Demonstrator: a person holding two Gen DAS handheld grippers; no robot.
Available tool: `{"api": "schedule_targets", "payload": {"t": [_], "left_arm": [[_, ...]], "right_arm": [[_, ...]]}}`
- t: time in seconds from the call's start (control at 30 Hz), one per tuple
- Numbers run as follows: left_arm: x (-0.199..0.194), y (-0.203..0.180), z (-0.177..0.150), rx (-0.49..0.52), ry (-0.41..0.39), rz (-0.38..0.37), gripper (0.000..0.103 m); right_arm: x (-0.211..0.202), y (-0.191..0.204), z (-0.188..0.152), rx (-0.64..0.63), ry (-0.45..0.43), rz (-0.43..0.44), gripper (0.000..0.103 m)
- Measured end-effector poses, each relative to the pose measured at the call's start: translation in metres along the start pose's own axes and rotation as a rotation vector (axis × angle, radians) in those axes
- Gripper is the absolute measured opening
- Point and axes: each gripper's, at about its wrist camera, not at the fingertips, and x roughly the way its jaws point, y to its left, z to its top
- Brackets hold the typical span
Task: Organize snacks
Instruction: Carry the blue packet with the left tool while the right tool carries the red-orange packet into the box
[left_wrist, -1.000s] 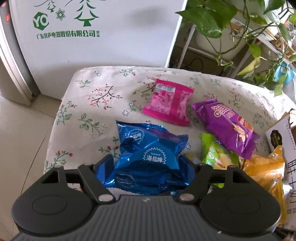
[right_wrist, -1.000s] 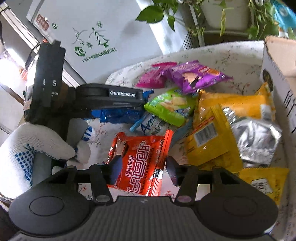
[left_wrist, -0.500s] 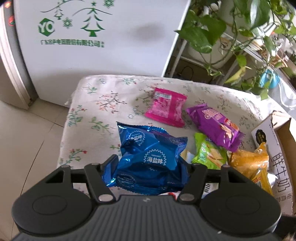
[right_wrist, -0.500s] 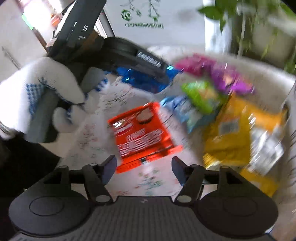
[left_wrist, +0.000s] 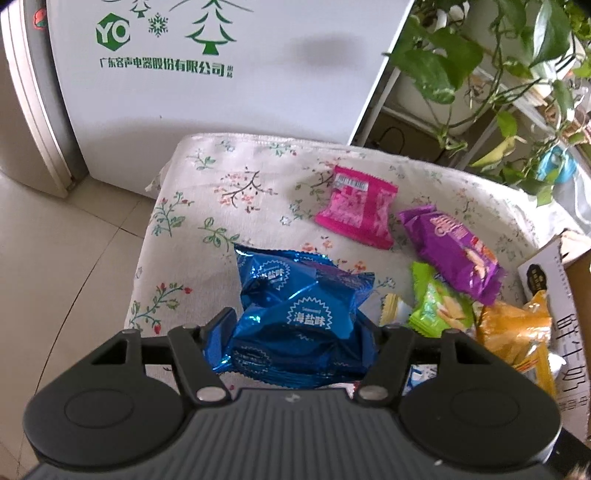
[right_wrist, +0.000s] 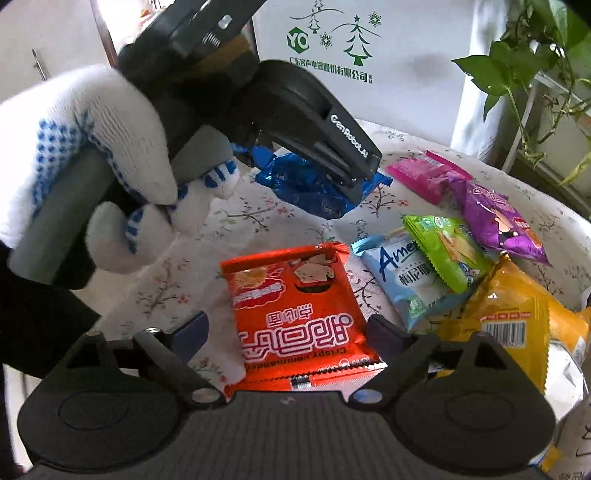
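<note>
Left gripper (left_wrist: 297, 338) jaws clamping blue packet (left_wrist: 295, 314), right gripper (right_wrist: 288, 334) jaws just opened around red packet (right_wrist: 295, 314).

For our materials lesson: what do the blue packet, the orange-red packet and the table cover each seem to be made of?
Blue packet: probably metallised plastic film, glossy, with sharp creases and bright glints.
Orange-red packet: likely printed plastic film, smooth with a soft sheen and a serrated sealed edge.
Table cover: woven cloth, matte, floral print, with visible weave.

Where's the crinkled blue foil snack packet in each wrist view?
Left wrist: blue foil snack packet sits bottom centre, clamped by the left gripper.
Right wrist: same packet upper centre, pinched by that gripper, gloved hand at left.
Shared landmark: pink snack packet on the floral cloth.
</note>
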Motion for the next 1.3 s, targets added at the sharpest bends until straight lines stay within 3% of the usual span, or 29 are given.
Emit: {"api": "schedule_targets", "payload": {"t": [0.17, 0.37, 0.53, 0.87, 1.3], "left_arm": [[0.005, -0.002, -0.001, 0.015, 0.007, 0.02, 0.066], [-0.002, -0.003, -0.004, 0.021, -0.025, 0.026, 0.065], [-0.023, -0.004, -0.01, 0.028, -0.072, 0.027, 0.065], [-0.067, 0.005, -0.041, -0.003, -0.177, 0.053, 0.065], [-0.088, -0.003, -0.092, -0.058, -0.207, 0.096, 0.065]], "right_arm": [[0.01, 0.002, -0.002, 0.002, 0.018, -0.038, 0.097], [0.011, 0.002, -0.004, 0.02, 0.046, -0.054, 0.074], [0.005, 0.001, -0.002, 0.042, 0.048, -0.056, 0.074], [-0.043, -0.002, -0.005, 0.093, -0.045, -0.087, 0.074], [-0.082, -0.031, -0.009, 0.241, -0.105, -0.175, 0.074]]}}
